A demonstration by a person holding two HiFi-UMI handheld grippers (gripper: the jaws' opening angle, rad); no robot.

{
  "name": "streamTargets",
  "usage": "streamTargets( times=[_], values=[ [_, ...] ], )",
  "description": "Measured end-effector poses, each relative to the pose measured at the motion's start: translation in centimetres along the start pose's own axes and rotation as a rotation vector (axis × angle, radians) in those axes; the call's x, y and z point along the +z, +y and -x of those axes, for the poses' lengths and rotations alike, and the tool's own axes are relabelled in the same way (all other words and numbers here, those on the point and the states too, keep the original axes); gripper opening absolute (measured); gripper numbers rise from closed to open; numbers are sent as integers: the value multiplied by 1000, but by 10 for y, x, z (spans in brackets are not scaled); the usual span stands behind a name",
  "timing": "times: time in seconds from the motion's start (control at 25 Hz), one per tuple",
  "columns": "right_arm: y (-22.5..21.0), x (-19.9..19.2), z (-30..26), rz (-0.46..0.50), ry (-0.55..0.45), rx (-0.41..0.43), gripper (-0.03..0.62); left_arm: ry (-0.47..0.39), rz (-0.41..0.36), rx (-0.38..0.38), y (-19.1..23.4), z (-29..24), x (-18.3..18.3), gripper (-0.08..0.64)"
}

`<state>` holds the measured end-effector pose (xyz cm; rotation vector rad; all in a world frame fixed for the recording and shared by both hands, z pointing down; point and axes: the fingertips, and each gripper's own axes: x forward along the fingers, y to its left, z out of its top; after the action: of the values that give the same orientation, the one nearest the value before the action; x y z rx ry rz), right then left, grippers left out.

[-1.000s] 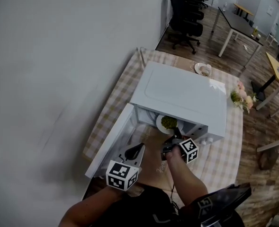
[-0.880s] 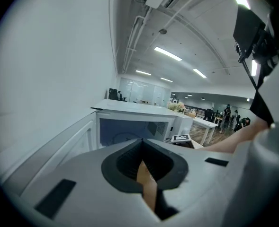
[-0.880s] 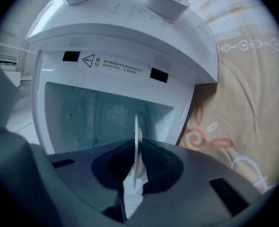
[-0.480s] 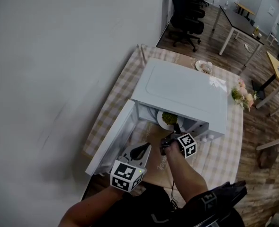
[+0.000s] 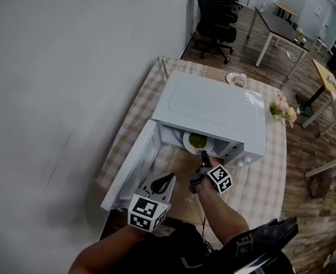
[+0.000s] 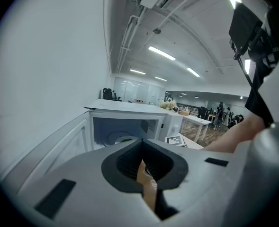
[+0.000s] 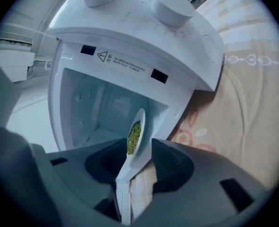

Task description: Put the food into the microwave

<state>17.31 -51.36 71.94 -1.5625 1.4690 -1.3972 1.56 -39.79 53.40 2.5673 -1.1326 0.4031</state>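
Green food [image 5: 197, 141] on plate [image 5: 186, 142] sits in microwave [image 5: 213, 110] mouth. Right gripper [image 5: 204, 158] jaws just opened, spread, rim between them — withdraw straight back, level, clear of rim; left gripper [image 5: 169, 179] pressed together, empty — ready for door [image 5: 128, 170].

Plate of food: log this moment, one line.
right gripper: jaws just opening, plate of food between them, in microwave mouth | door: open | left gripper: shut

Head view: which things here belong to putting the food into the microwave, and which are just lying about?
Job: microwave; its open door; plate of green food, in the opening; right gripper, jaws just opened, plate rim between them.
Lying about: flowers; small dish behind the microwave; office chairs; desks.
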Motion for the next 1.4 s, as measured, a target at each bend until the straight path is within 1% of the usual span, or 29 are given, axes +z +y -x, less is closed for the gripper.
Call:
streamTargets(
  times=[0.04, 0.08, 0.12, 0.2, 0.36, 0.44, 0.52, 0.76, 1.0, 1.12, 1.4],
  values=[
    [-2, -3, 4, 25, 10, -2, 153, 2, -5, -8, -2, 0, -1, 6],
    [-4, -5, 7, 60, 19, -7, 108, 1, -9, -14, -4, 0, -2, 6],
    [-4, -6, 9, 103, 30, -14, 79, 0, -9, -17, -4, 0, -2, 6],
    [-1, -10, 10, 202, 60, -24, 42, -4, 1, -16, -4, -1, -2, 6],
    [0, -13, 8, 401, 113, -42, 14, -2, 8, -13, -5, -1, -4, 6],
    [1, -14, 6, 466, 127, -45, 12, 0, 5, -12, -5, 0, -5, 6],
    [2, -13, 3, 511, 135, -48, 9, 1, 4, -6, -4, 1, -6, 6],
    [4, -11, -6, 567, 159, -59, 9, 1, 13, 14, 1, 3, -5, 6],
    [13, -11, -21, 577, 180, -49, 8, 1, 15, 30, 6, 4, -5, 6],
    [16, -12, -31, 606, 200, -58, 9, 4, 22, 36, 9, 4, -6, 6],
    [20, -9, -46, 634, 218, -72, 9, 6, 26, 48, 13, 4, -5, 6]
  ],
)
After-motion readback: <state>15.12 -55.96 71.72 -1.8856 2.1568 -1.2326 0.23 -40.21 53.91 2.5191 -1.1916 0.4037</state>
